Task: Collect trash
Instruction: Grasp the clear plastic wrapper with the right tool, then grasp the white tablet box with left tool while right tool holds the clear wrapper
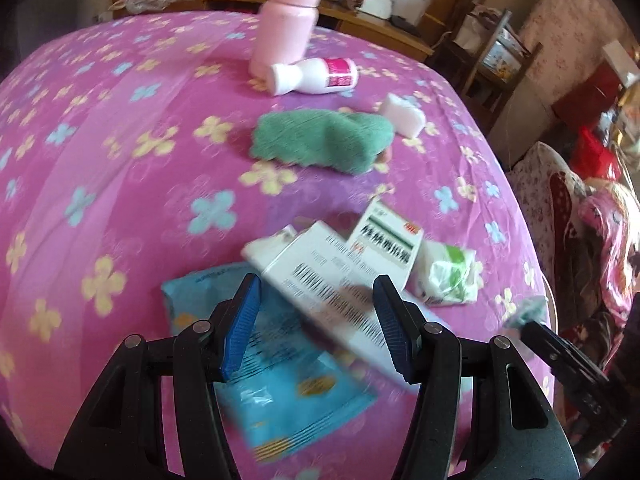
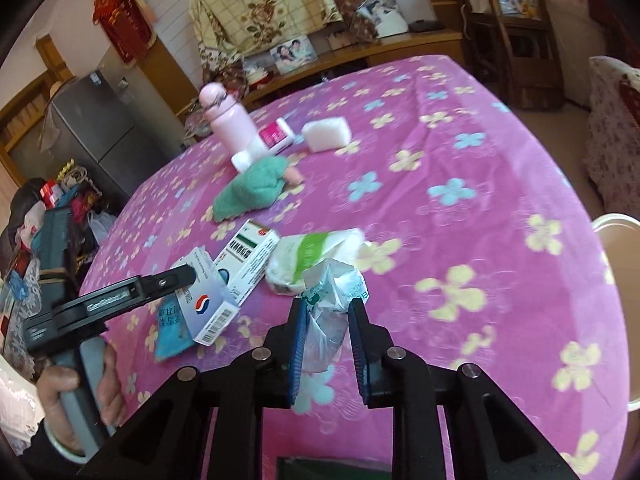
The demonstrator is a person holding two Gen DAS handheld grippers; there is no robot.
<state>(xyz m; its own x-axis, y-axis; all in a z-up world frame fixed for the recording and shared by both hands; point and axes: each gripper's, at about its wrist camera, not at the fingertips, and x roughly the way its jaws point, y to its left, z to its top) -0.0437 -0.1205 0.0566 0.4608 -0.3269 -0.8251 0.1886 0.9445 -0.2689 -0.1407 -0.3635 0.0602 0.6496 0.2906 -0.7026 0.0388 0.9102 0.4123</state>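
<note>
Trash lies scattered at the near side of the table [image 2: 480,200], which is covered in a pink flowered cloth. The right gripper [image 2: 328,312] is clamped on a crumpled white-and-green wrapper [image 2: 334,292]; the wrapper stands roughly upright between the blue pads, its bunched top poking above the fingertips and its tail hanging below them. The gripper is tilted downward toward the tabletop.

Just beyond it lies a crumpled tissue pack [image 2: 308,256], with a green-striped box [image 2: 250,260] beside it, its long axis running away from the camera. A white barcode box [image 1: 320,284] lies slanted over a blue packet [image 1: 280,380].

The left gripper [image 1: 316,300] hovers half open over the barcode box, angled downward, holding nothing. A hand [image 2: 80,396] grasps its grey handle.
</note>
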